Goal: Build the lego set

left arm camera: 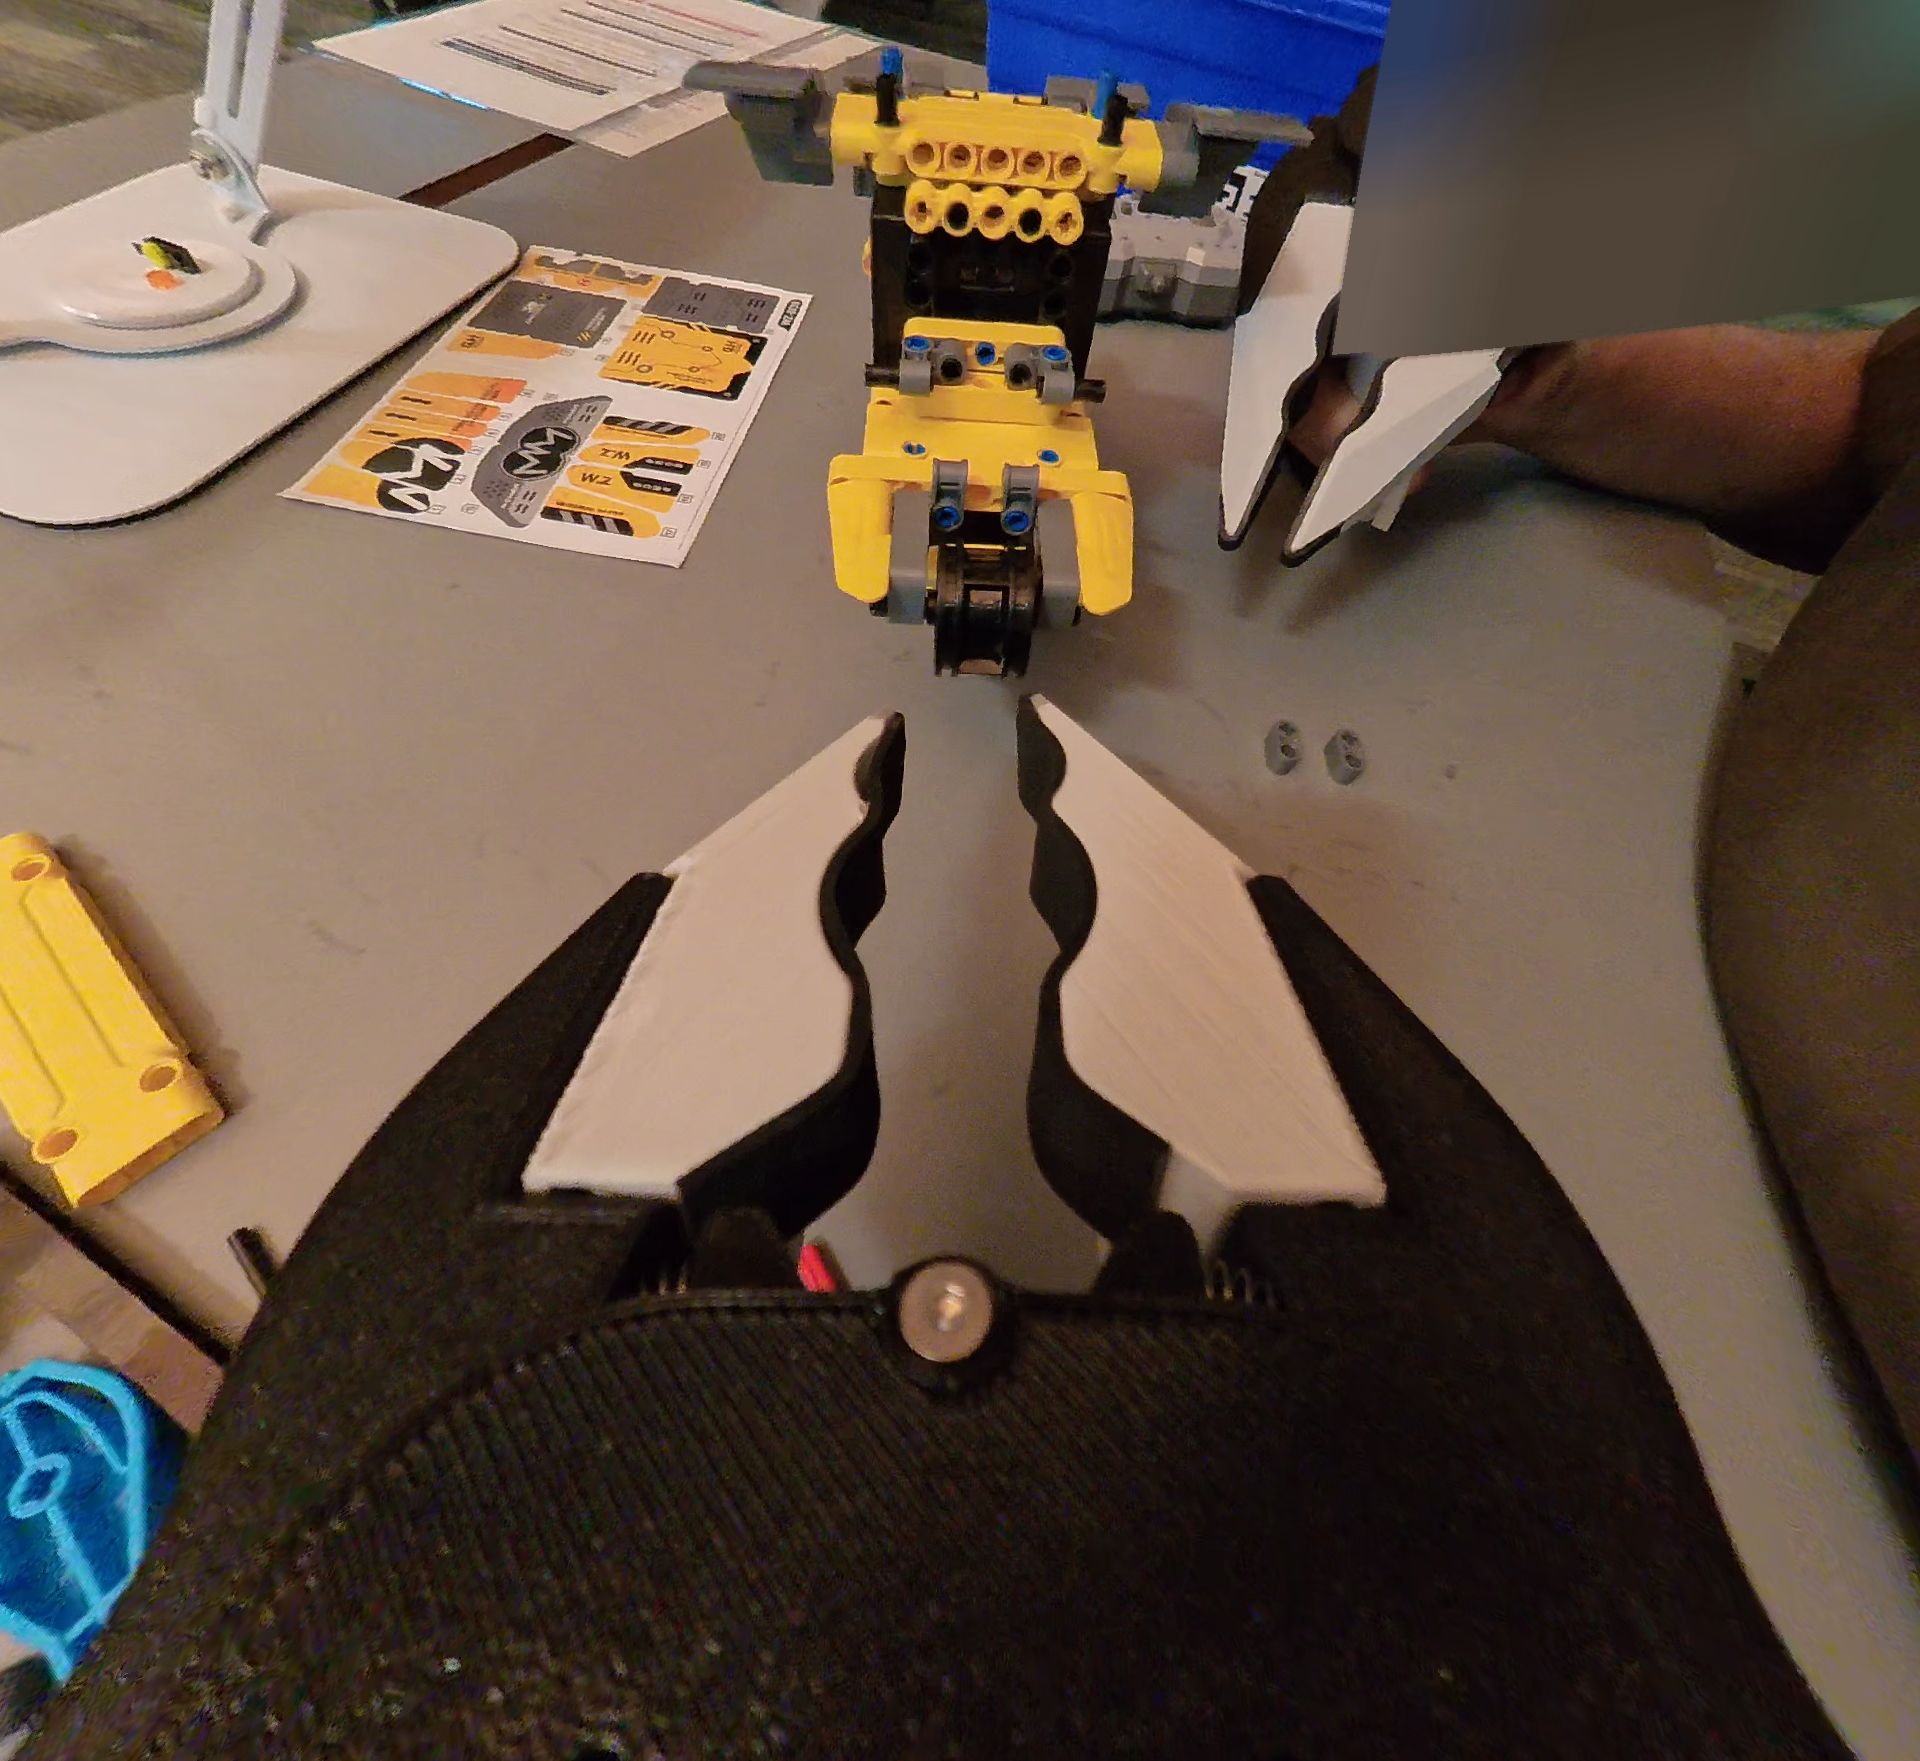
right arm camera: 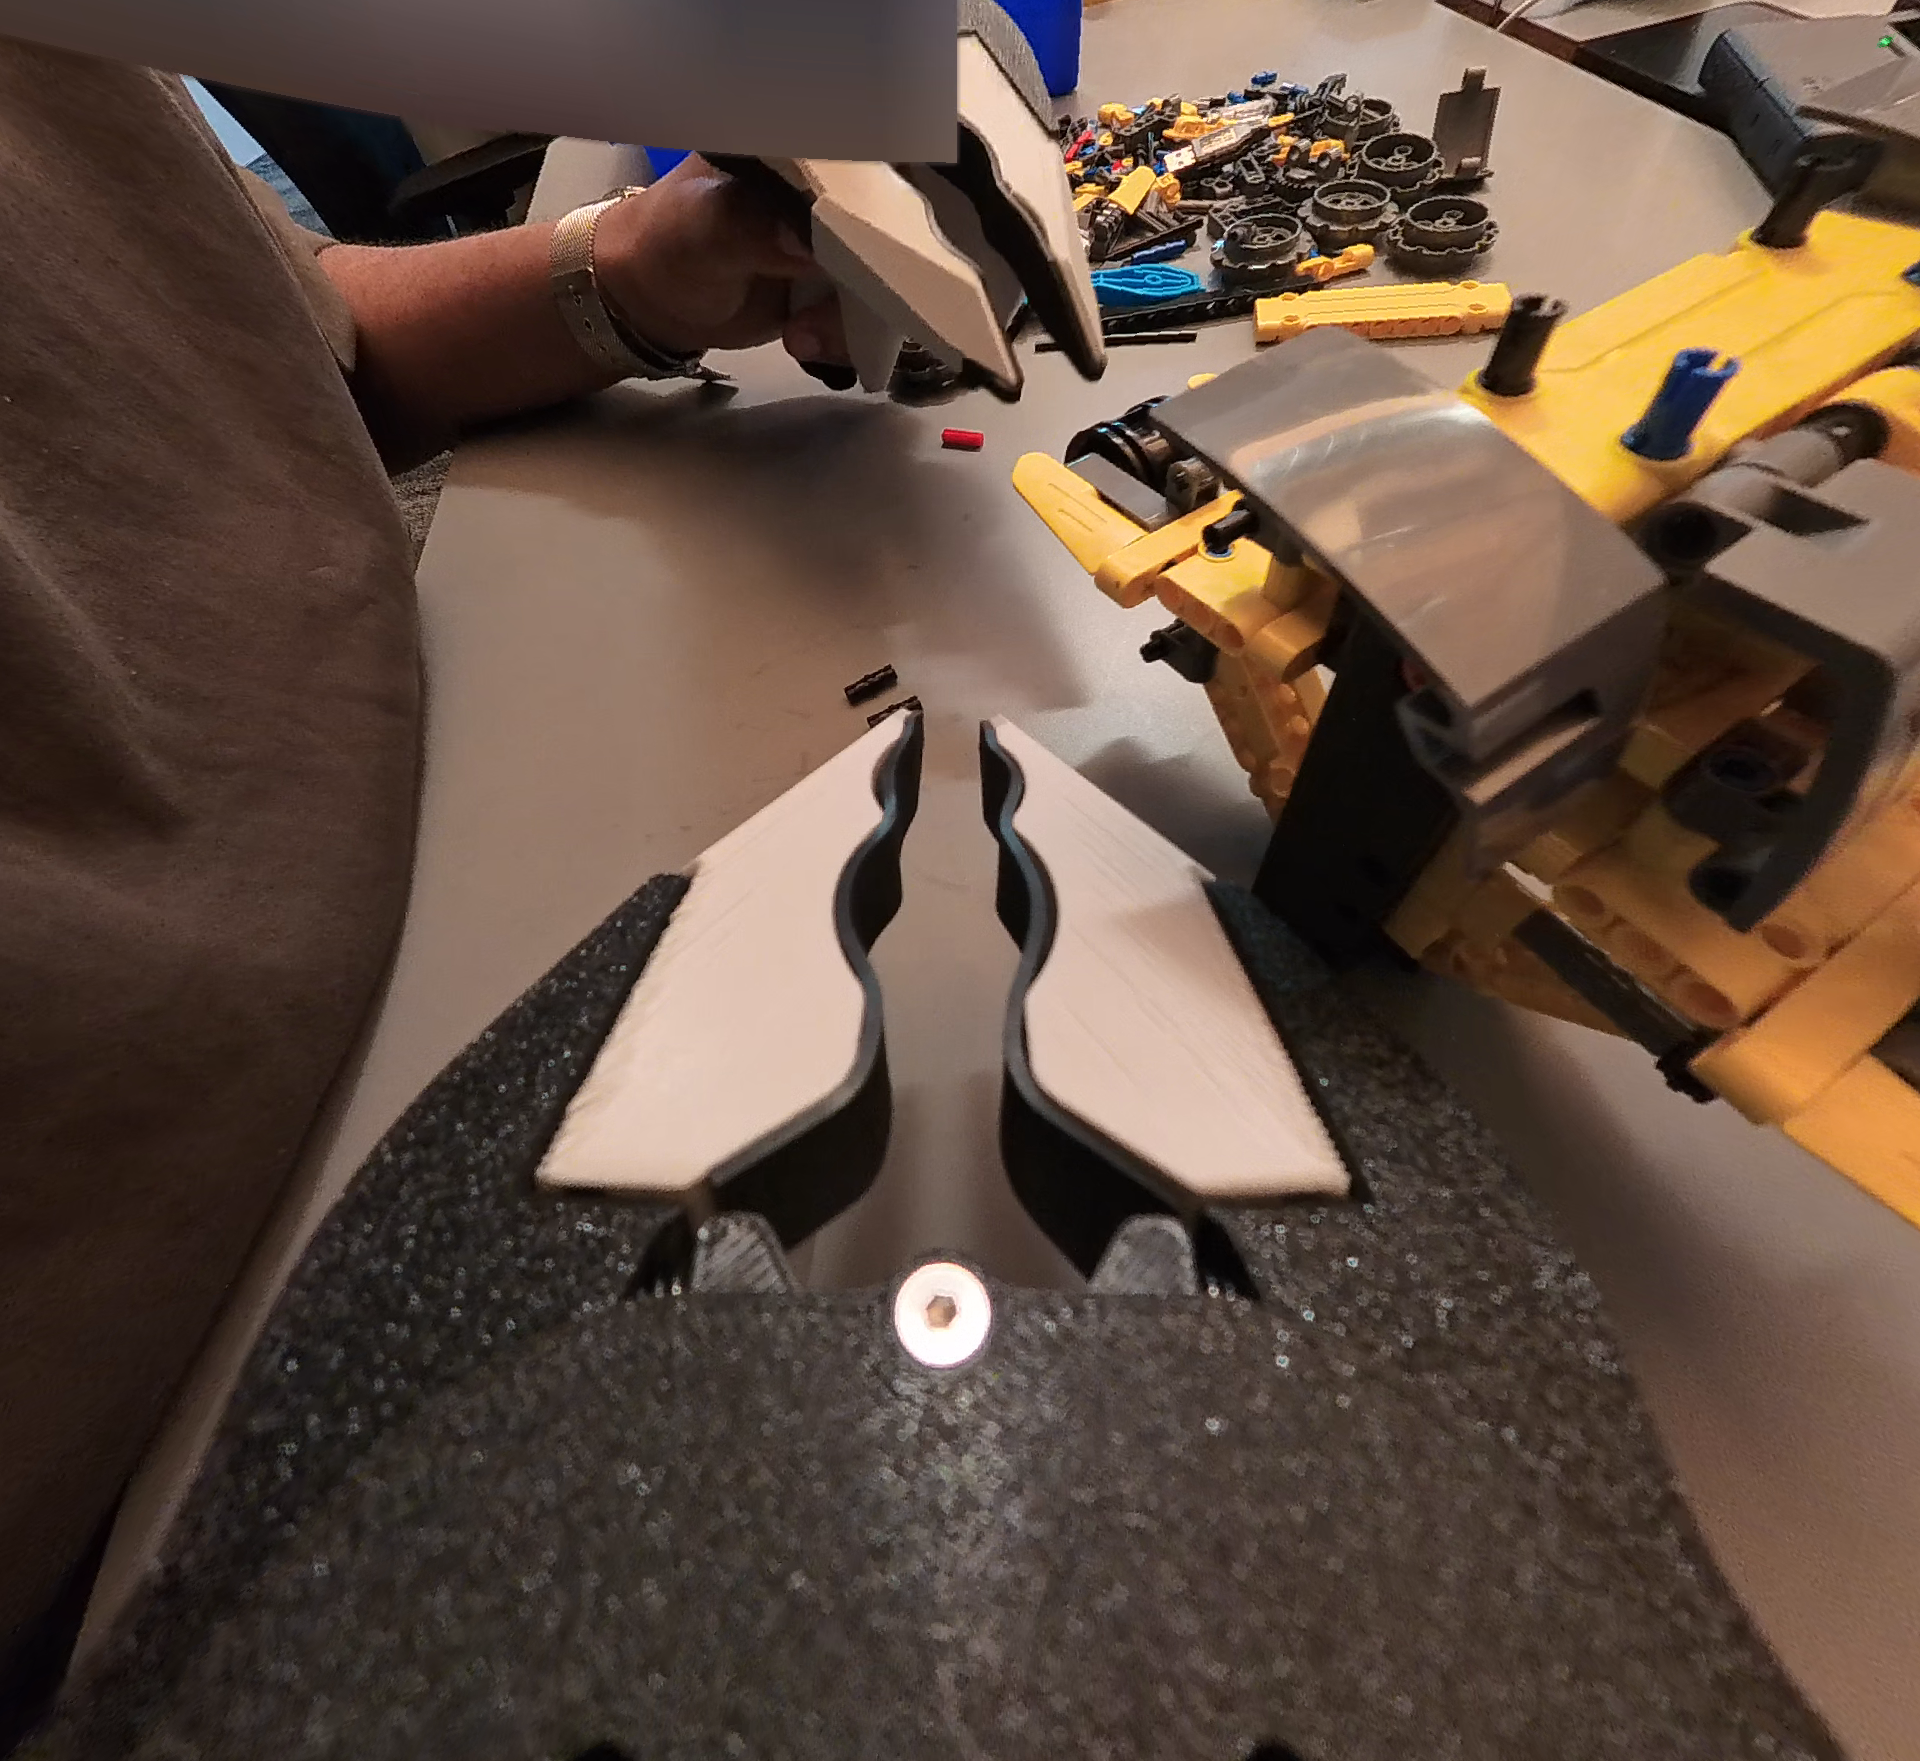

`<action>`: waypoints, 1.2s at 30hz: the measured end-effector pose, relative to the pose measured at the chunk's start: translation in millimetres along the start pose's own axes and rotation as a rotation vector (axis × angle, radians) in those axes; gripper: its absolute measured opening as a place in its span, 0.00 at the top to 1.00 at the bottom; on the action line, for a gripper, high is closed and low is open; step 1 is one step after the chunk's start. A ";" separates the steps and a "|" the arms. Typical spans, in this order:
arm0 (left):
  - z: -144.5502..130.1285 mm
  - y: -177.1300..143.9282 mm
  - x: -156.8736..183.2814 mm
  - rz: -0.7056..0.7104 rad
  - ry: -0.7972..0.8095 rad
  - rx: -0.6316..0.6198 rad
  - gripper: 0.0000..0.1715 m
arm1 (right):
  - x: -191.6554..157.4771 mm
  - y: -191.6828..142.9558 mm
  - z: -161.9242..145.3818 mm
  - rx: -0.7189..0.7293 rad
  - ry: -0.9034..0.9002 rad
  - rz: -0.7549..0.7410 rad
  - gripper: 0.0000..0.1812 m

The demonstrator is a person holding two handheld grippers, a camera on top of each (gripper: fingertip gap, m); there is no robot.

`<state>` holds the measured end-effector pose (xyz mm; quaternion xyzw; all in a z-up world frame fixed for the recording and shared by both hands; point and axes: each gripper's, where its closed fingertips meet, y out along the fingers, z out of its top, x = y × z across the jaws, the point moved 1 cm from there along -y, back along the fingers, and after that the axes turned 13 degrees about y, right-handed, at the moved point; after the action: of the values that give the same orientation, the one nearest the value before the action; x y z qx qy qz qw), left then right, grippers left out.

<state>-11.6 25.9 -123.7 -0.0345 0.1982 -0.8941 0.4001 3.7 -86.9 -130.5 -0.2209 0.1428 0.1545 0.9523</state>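
Yellow and black brick parts make up the half-built vehicle model (left arm camera: 982, 361), which stands on the grey table (left arm camera: 520, 776) just ahead of the left gripper (left arm camera: 961, 709). That gripper's jaws are spread a little and hold nothing; the model's black front hub sits right beyond their tips. The right gripper (right arm camera: 951, 724) is also parted and empty, with the model close on its right side and two small black pins (right arm camera: 878, 693) touching or just off its left tip.

A judgement on risk: the model stands tall on a narrow footing, so a nudge from either gripper could tip it. The loose pins, a red pin (right arm camera: 961, 438) and two grey connectors (left arm camera: 1314, 753) are small enough to be swept off the table.

A blue bin (left arm camera: 1184, 18) stands well beyond the model; its contents are hidden. The loose parts pile (right arm camera: 1278, 173) lies bare on the table, in no container.
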 end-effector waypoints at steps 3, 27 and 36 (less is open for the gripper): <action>2.0 -2.4 -2.4 0.012 -0.005 0.011 0.90 | 0.2 -0.4 0.3 0.002 0.002 0.001 0.94; 5.3 -159.2 -120.1 0.733 -0.086 0.137 1.00 | 0.5 1.8 -2.5 -0.016 -0.022 -0.023 0.94; -7.3 -196.4 -137.0 0.829 -0.170 0.193 1.00 | -0.2 4.3 -5.2 -0.034 -0.051 -0.044 0.94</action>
<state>-58.3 246.2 -42.1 0.0120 0.0772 -0.6663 0.7416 0.9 -85.6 -136.6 -0.2364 0.1110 0.1412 0.9549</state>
